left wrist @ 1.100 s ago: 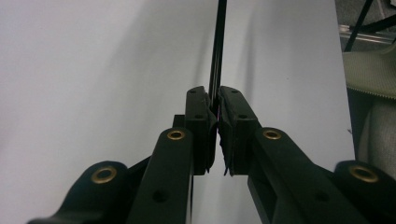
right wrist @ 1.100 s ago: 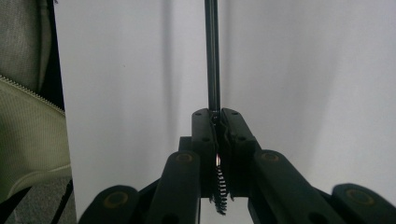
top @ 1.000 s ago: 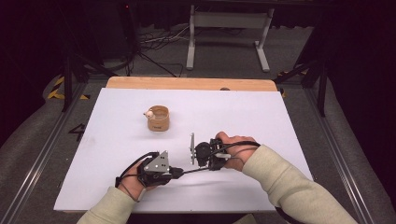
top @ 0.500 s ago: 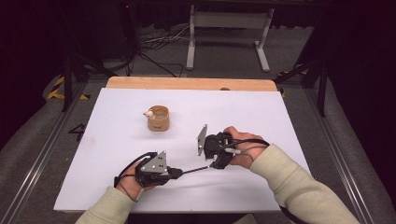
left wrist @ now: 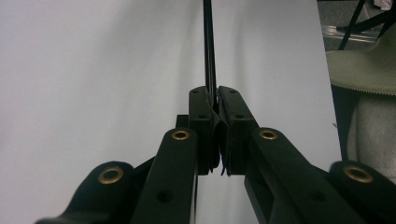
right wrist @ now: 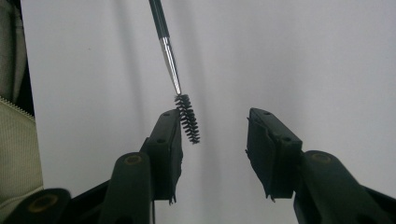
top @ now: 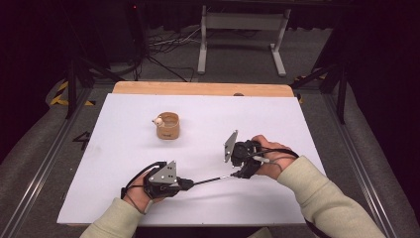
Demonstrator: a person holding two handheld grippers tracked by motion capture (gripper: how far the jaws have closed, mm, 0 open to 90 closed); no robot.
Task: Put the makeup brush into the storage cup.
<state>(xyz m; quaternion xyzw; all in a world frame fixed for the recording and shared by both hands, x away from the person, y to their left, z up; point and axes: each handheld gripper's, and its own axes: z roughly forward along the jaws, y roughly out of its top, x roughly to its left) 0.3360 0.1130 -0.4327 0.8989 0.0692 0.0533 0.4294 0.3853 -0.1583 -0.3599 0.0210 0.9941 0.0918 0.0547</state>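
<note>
1. Gripping a thin brush [top: 210, 180] by its handle, the left gripper [top: 183, 184] rests on the white table [top: 114, 163]; the right gripper [top: 233, 166] sits at the brush's far end, a cup [top: 168, 126] well beyond both.
2. Left gripper view: its jaws are clamped on the black handle [left wrist: 208, 56], which runs straight ahead, likely to steady it.
3. Right gripper view: its jaws, just opened, stand apart; the bristles [right wrist: 187, 119] lie just beside the left pad [right wrist: 169, 140], seemingly released.

Slim black wand brush [right wrist: 164, 32]: glossy handle, shiny metal ferrule, bristly rough spiral head. Matt black plastic fingers [right wrist: 168, 140] with brass-looking rivets. Smooth matt white bench [top: 124, 148], bare wood strip at twelve o'clock. Small round wooden cup [top: 168, 126], satin-smooth. Ribbed knit cream sleeve [top: 322, 198].
</note>
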